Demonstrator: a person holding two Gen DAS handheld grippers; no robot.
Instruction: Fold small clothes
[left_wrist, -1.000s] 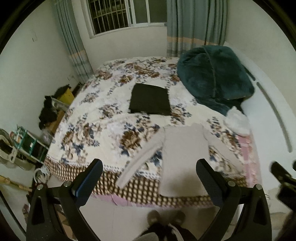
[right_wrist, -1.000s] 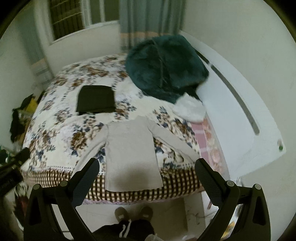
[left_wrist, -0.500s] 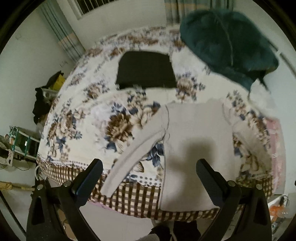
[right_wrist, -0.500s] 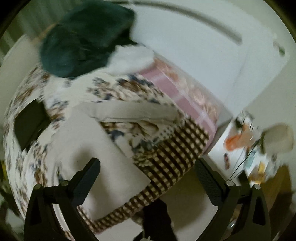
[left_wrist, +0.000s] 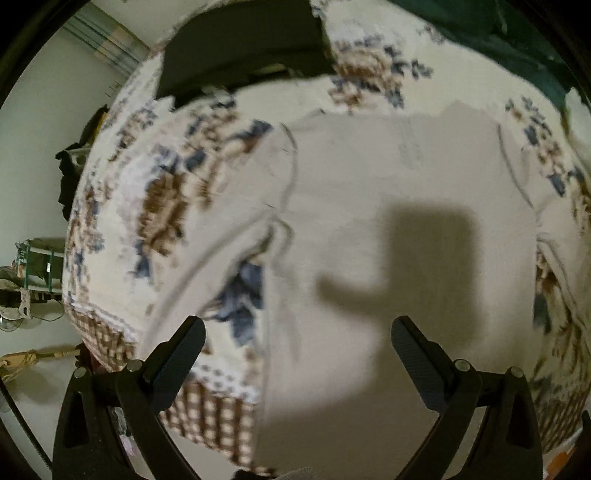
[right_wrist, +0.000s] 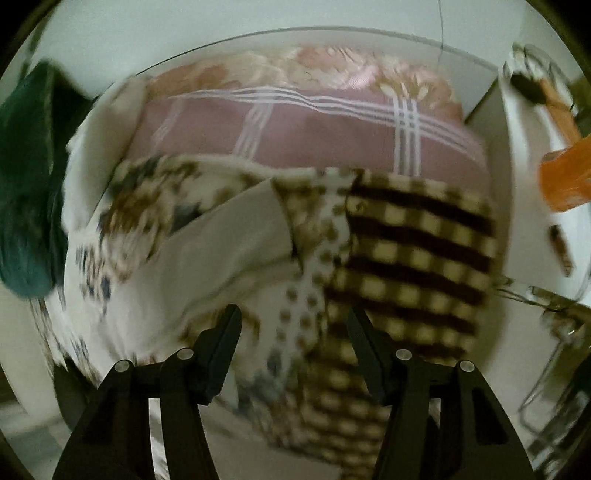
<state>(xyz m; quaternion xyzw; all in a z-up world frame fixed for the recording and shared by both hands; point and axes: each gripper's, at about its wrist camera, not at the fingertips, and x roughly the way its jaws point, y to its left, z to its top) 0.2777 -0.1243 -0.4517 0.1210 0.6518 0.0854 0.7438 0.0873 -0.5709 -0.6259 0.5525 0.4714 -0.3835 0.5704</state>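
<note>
Left gripper (left_wrist: 297, 334) and right gripper (right_wrist: 293, 325): two, both spread, holding nothing. One beige long-sleeved top (left_wrist: 388, 229) lies flat at the bed's near edge on one floral blanket (left_wrist: 162, 199). Beyond, mid-bed: one folded black garment (left_wrist: 243, 44).

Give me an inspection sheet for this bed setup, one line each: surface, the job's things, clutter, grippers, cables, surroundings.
Surface: floral bedspread with a checked border, hanging over the bed edge.
Job's things: beige long-sleeve top spread flat, one sleeve angled outward; sleeve end lies near the corner. Folded black garment lies beyond it.
Clutter: dark green fleece heaped on the bed; pink plaid sheet exposed at the corner.
Grippers: left gripper open over the top; right gripper open by the sleeve end; both empty.
Cables: thin cord on the floor.
Surroundings: rack by the wall; orange item, blurred.
</note>
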